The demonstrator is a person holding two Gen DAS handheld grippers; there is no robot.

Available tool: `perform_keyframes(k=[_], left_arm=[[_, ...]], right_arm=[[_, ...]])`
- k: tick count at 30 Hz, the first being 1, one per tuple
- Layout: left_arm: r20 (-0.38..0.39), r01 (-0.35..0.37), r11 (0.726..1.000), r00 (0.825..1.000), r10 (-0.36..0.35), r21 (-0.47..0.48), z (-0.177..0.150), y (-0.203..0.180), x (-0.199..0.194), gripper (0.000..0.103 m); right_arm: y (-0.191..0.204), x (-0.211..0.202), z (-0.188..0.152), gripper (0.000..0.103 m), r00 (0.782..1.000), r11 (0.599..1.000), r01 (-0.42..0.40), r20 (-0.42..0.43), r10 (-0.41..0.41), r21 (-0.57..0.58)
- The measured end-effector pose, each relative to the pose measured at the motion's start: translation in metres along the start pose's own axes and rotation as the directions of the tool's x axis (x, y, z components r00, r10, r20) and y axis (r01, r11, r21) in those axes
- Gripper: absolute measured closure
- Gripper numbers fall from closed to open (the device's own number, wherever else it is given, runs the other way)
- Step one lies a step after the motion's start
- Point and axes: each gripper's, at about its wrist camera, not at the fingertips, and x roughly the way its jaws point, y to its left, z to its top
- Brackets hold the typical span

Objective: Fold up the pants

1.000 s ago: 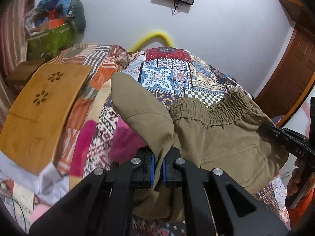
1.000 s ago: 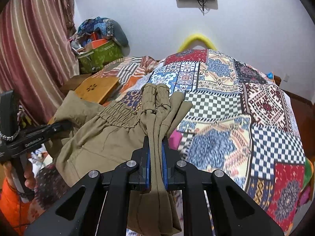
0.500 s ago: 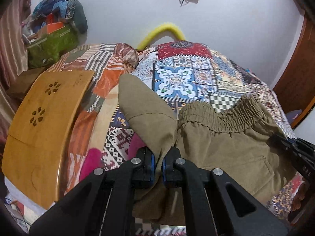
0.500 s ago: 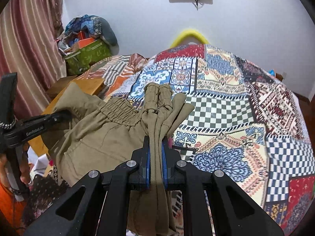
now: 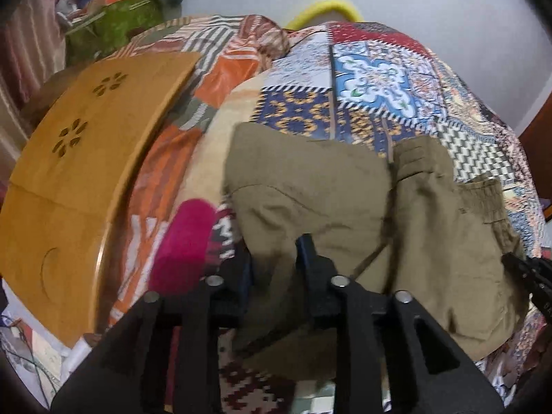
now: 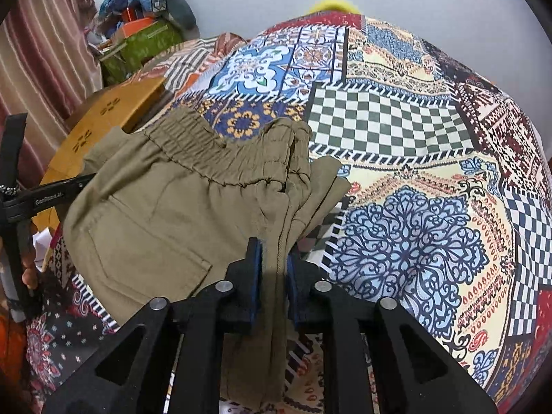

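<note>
The olive khaki pants [image 5: 345, 214] lie folded on the patchwork bedspread [image 5: 379, 76], elastic waistband [image 6: 220, 151] facing the far end. My left gripper [image 5: 274, 258] has its jaws parted, with loose fabric of the pants' left edge lying between them. My right gripper [image 6: 274, 258] has its jaws slightly parted around the bunched right edge of the pants [image 6: 193, 214]. The left gripper also shows in the right wrist view [image 6: 62, 189], at the pants' left side. The right gripper's tip shows in the left wrist view [image 5: 528, 276].
A wooden lap table [image 5: 86, 158] lies on the bed's left side, also in the right wrist view [image 6: 103, 120]. Green box and piled cloth [image 6: 141, 34] stand at the far left by a curtain [image 6: 45, 51]. The bedspread [image 6: 414, 172] spreads to the right.
Both grippers lowered the pants onto the bed, and the fabric has spread flat. Both pairs of jaws, shut on the fabric before, have parted.
</note>
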Motion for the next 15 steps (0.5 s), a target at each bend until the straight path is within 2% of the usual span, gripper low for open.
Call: perform_keyframes(k=[8,11,15], left_arm=[[-0.018,-0.097,0.995,0.995,0.096,-0.015,-0.01,0.02,-0.01,0.071],[-0.009,-0.088,0.996,0.996,0.088,-0.032,-0.014,0.026,-0.025,0.071],[0.048,-0.045,0.998,0.998,0.048,-0.049,-0.021,0.023,-0.061,0.071]], right_arm=[[0.001,-0.008,-0.01,0.074,0.999,0.998,0.044,-0.018,-0.045,-0.041],[0.0,-0.022,-0.009,0.073,0.997,0.995,0.075,0.001,-0.075,-0.058],[-0.001,-0.06,-0.008,0.073,0.993,0.993,0.098,0.069,-0.093,-0.068]])
